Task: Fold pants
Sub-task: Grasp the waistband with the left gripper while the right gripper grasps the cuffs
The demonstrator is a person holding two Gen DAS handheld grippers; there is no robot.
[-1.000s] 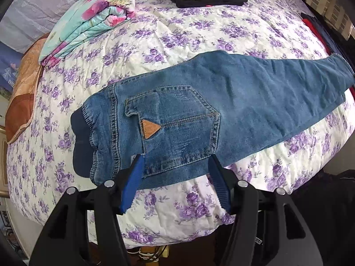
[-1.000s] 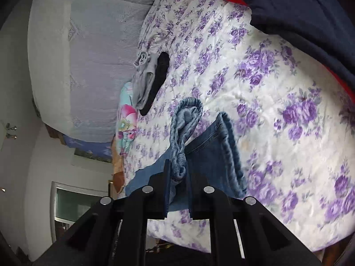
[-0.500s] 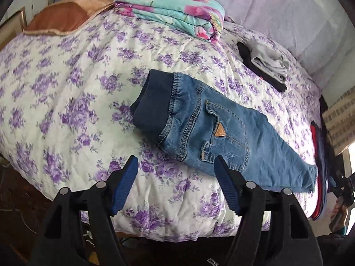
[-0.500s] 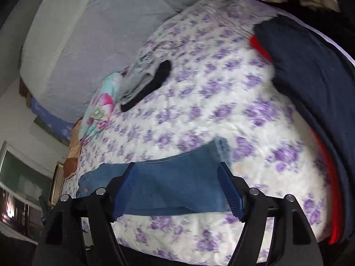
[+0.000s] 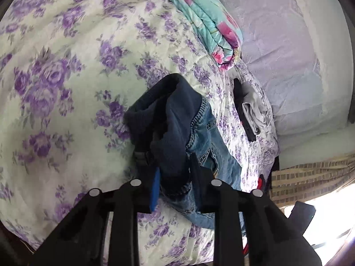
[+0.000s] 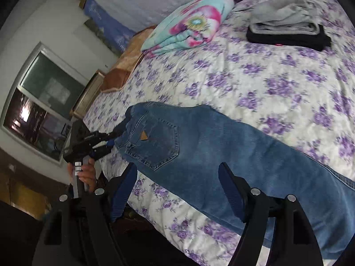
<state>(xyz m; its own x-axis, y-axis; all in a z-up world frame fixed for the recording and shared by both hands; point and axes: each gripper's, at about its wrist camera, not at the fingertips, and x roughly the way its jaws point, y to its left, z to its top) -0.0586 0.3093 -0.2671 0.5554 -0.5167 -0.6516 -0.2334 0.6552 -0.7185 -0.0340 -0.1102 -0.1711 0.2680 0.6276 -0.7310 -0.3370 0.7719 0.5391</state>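
Jeans (image 6: pixel 221 155) spread lengthwise along the near edge of the bed (image 6: pixel 277 84), already doubled leg over leg, back pocket with its tan triangular patch facing up; waist toward 9 o'clock in the right wrist view, legs running off past 4 o'clock. Judged roughly at the halfway mark: lengthwise fold done, crosswise fold from waist toward hems not yet made. Mid-blue denim, soft and washed, dark navy ribbed waistband (image 5: pixel 168 119) bunched and lifted where gripped; elsewhere lying fairly flat, with mild rippling.

Left gripper (image 5: pixel 175 181) clenched on the waistband, cloth pinched between the blue pads and rising as a crumpled hump toward 12 o'clock in its own view; also seen from the right wrist view at 9 o'clock, at the jeans' waist end. Right gripper (image 6: pixel 177 188) spread wide, grasping nothing, poised over the thigh section just below the pocket, contact with the cloth not discernible.

Farther out: folded floral blanket (image 6: pixel 188 22) at 12 o'clock, grey garment (image 6: pixel 286 17) stacked on a black garment (image 6: pixel 288 38) at 1 o'clock, both well apart from the jeans.
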